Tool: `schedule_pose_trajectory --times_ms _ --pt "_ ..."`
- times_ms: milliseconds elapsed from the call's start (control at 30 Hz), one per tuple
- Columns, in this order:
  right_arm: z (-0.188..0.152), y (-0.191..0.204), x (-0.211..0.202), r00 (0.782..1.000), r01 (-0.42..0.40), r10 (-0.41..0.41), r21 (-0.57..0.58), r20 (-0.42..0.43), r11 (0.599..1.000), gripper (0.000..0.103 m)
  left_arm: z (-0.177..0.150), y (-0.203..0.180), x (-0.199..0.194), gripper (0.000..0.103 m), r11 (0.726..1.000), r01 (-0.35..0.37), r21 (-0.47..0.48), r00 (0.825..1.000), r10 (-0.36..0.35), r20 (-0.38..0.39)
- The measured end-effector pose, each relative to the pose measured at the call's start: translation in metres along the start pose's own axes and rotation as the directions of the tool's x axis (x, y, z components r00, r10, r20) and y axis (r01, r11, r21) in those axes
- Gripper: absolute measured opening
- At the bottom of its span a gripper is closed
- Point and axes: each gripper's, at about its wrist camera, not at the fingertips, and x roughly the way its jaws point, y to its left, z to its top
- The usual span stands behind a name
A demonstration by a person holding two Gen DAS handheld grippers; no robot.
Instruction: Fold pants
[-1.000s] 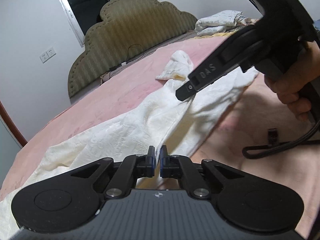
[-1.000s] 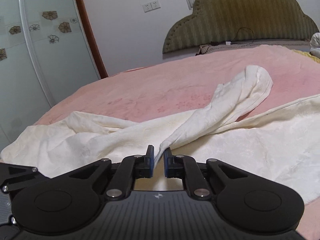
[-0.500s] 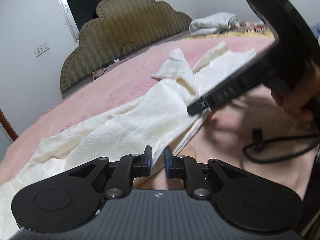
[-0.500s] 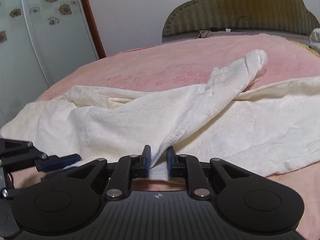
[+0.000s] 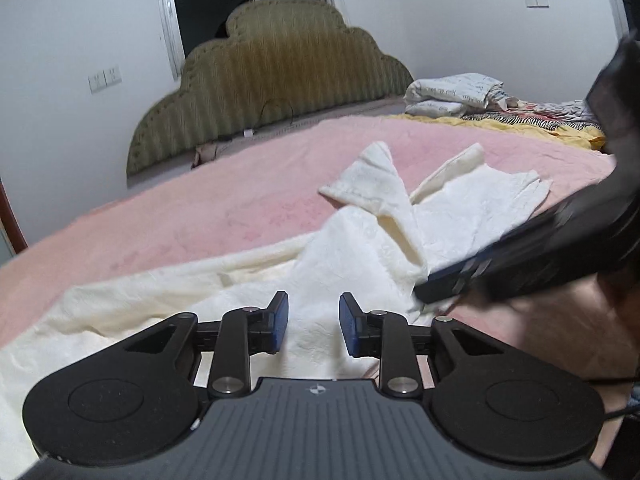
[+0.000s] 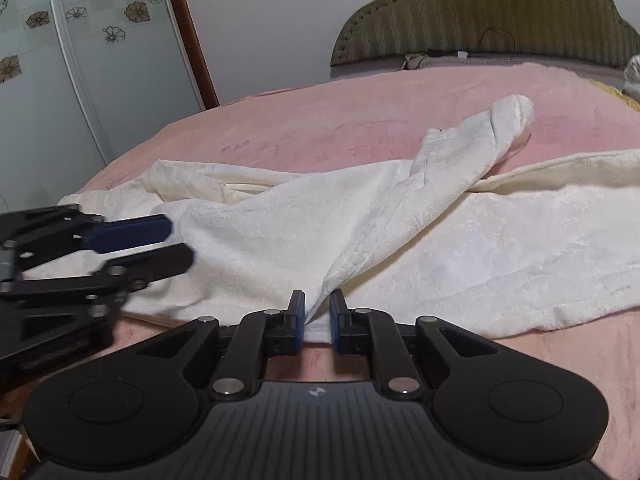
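The cream pants (image 6: 400, 216) lie sprawled across the pink bed (image 6: 320, 120), one leg twisted over the other; the right gripper (image 6: 317, 316) pinches a fold of the near edge between narrowly parted jaws; the left gripper (image 5: 313, 326) hangs wide open over the cloth, holding nothing. The step in hand looks like squaring the legs before folding; to do it well, the right should keep its grip low and taut; the left should close on the matching edge, not a loose wrinkle; then both pull evenly so the twisted leg (image 6: 492, 136) lies flat.
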Motion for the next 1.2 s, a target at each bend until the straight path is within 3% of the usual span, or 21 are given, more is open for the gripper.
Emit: schedule_pose_trajectory --times_ms 67,200,267,367,433,467,533,567,633,667,767,833,1000,1067,1133,1200 --pt "0.008 -0.012 -0.013 0.999 0.017 -0.017 0.004 0.039 1.0 0.018 -0.002 -0.004 0.009 0.038 1.0 -0.012 0.006 1.0 0.012 -0.013" --pt "0.032 -0.058 -0.018 0.977 0.184 -0.184 0.013 0.106 0.983 0.018 -0.012 -0.018 0.018 0.039 0.997 -0.027 0.07 0.999 0.03 -0.039" --pt "0.046 -0.093 -0.003 0.966 0.248 -0.25 0.042 0.06 0.968 0.018 -0.013 -0.022 0.019 0.039 0.994 -0.04 0.099 0.998 0.044 -0.037" --pt "0.062 -0.135 0.027 0.961 0.276 -0.275 0.039 -0.026 0.96 0.018 -0.014 -0.024 0.021 0.04 0.993 -0.04 0.108 0.998 0.045 -0.044" --pt "0.07 -0.158 0.037 0.95 0.312 -0.311 0.094 -0.018 0.946 0.018 -0.015 -0.023 0.022 0.04 0.994 -0.039 0.105 0.998 0.044 -0.048" --pt "0.074 -0.17 0.036 0.922 0.381 -0.386 0.157 0.001 0.911 0.018 -0.015 -0.023 0.022 0.041 0.994 -0.038 0.102 0.998 0.044 -0.05" --pt "0.079 -0.174 0.027 0.821 0.55 -0.571 0.248 0.016 0.798 0.021 -0.015 -0.022 0.025 0.042 0.995 -0.034 0.094 0.997 0.04 -0.06" --pt "0.08 -0.162 0.024 0.813 0.556 -0.579 0.217 0.056 0.802 0.021 -0.015 -0.02 0.026 0.044 0.995 -0.033 0.089 0.997 0.039 -0.066" --pt "0.086 -0.125 0.03 0.884 0.452 -0.456 0.059 0.099 0.89 0.024 -0.015 -0.019 0.027 0.049 0.997 -0.039 0.073 0.997 0.044 -0.07" --pt "0.087 -0.107 0.038 0.91 0.406 -0.402 -0.021 0.097 0.914 0.03 -0.015 -0.017 0.027 0.052 0.997 -0.042 0.063 0.996 0.047 -0.072" --pt "0.099 -0.066 0.071 0.946 0.322 -0.312 -0.155 0.087 0.934 0.047 -0.015 -0.009 0.028 0.06 0.999 -0.037 0.016 0.996 0.038 -0.082" --pt "0.111 -0.056 0.096 0.952 0.306 -0.301 -0.182 0.055 0.935 0.057 -0.015 -0.001 0.029 0.061 0.999 -0.01 -0.032 0.996 0.007 -0.091" --pt "0.132 -0.069 0.153 0.91 0.388 -0.411 -0.231 -0.059 0.892 0.055 -0.018 0.016 0.032 0.07 0.991 0.022 -0.132 0.994 -0.036 -0.106" --pt "0.134 -0.079 0.157 0.905 0.397 -0.419 -0.215 -0.071 0.892 0.026 -0.017 0.016 0.031 0.071 0.991 0.021 -0.135 0.994 -0.035 -0.104" --pt "0.137 -0.09 0.141 0.923 0.374 -0.382 -0.121 -0.045 0.919 0.013 -0.017 0.013 0.029 0.071 0.992 0.011 -0.122 0.995 -0.023 -0.098" --pt "0.137 -0.105 0.114 0.935 0.354 -0.354 -0.012 0.015 0.935 0.012 -0.017 0.007 0.025 0.071 0.996 -0.018 -0.088 0.996 0.01 -0.084"
